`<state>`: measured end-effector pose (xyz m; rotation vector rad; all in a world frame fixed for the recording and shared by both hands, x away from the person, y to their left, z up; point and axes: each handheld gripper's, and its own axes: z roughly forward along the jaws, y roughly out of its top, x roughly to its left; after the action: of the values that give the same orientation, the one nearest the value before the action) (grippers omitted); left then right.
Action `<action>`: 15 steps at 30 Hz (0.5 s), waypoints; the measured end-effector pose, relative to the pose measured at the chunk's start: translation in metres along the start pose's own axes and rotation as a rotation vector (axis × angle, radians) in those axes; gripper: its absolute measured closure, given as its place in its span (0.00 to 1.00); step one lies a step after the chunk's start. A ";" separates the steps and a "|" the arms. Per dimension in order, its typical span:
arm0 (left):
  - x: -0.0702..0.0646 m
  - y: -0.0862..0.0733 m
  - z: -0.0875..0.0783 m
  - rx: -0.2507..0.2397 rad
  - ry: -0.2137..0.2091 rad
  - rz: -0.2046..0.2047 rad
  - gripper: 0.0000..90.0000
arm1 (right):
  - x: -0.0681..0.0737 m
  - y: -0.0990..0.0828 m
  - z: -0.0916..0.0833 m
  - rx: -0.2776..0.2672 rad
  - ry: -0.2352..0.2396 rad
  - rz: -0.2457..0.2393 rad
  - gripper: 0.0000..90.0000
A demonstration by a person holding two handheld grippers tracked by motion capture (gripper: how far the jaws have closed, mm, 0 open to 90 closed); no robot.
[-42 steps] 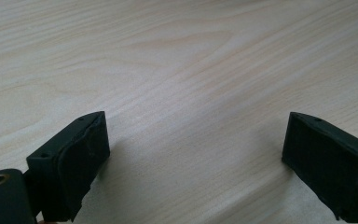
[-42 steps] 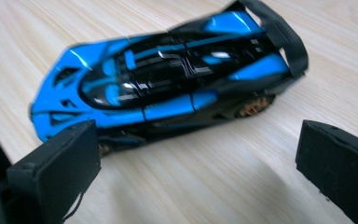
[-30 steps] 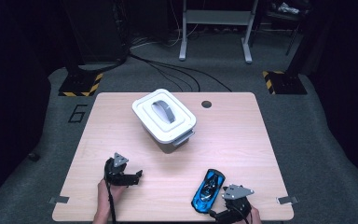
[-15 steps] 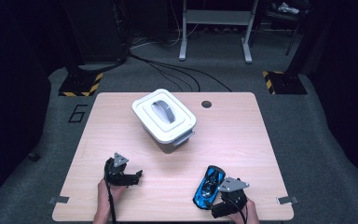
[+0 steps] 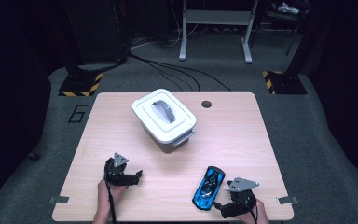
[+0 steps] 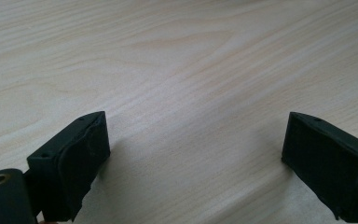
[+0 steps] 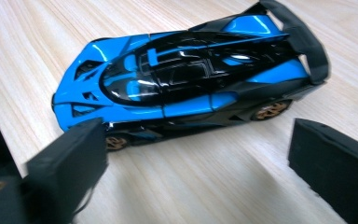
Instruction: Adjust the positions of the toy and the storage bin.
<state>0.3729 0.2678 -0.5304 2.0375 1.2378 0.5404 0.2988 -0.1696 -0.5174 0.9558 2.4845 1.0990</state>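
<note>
A blue and black toy sports car [image 5: 209,186] lies on the wooden table [image 5: 242,135] near its front right edge. In the right gripper view the car [image 7: 186,84] rests side-on just beyond the pads. My right gripper [image 5: 221,205] sits low behind it, open. Its jaws have just been closing a little, with bare table between them [image 7: 198,156] and the left pad close to a front wheel. My left gripper [image 5: 135,177] rests at the front left, open over bare wood [image 6: 196,140].
A white lidded box [image 5: 164,119] with a grey handle stands at the table's middle back. A small round hole [image 5: 206,104] is in the tabletop behind it. Cables and dark stands lie on the floor beyond the table.
My right gripper has shifted slightly beside the car. The car, the box and the left gripper have stayed where they were.
</note>
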 end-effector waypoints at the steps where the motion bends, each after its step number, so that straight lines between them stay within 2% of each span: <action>1: 0.000 0.000 0.000 0.000 0.000 0.001 0.08 | -0.001 -0.001 -0.001 0.012 -0.004 -0.002 0.05; 5: 0.000 0.000 0.000 0.000 0.000 0.000 0.08 | 0.001 -0.001 0.002 0.024 -0.009 -0.015 0.02; 8: 0.000 0.000 0.000 0.000 0.000 0.000 0.08 | 0.001 0.004 0.003 0.005 -0.005 0.000 0.02; 10: 0.000 0.000 0.000 0.000 0.000 0.000 0.08 | -0.001 0.006 0.005 0.012 0.002 0.002 0.02; 15: 0.000 0.000 0.000 0.000 0.000 0.000 0.08 | 0.002 0.002 0.003 0.021 0.014 -0.030 0.06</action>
<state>0.3728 0.2678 -0.5304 2.0375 1.2371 0.5405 0.2995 -0.1660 -0.5179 0.9172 2.5182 1.0761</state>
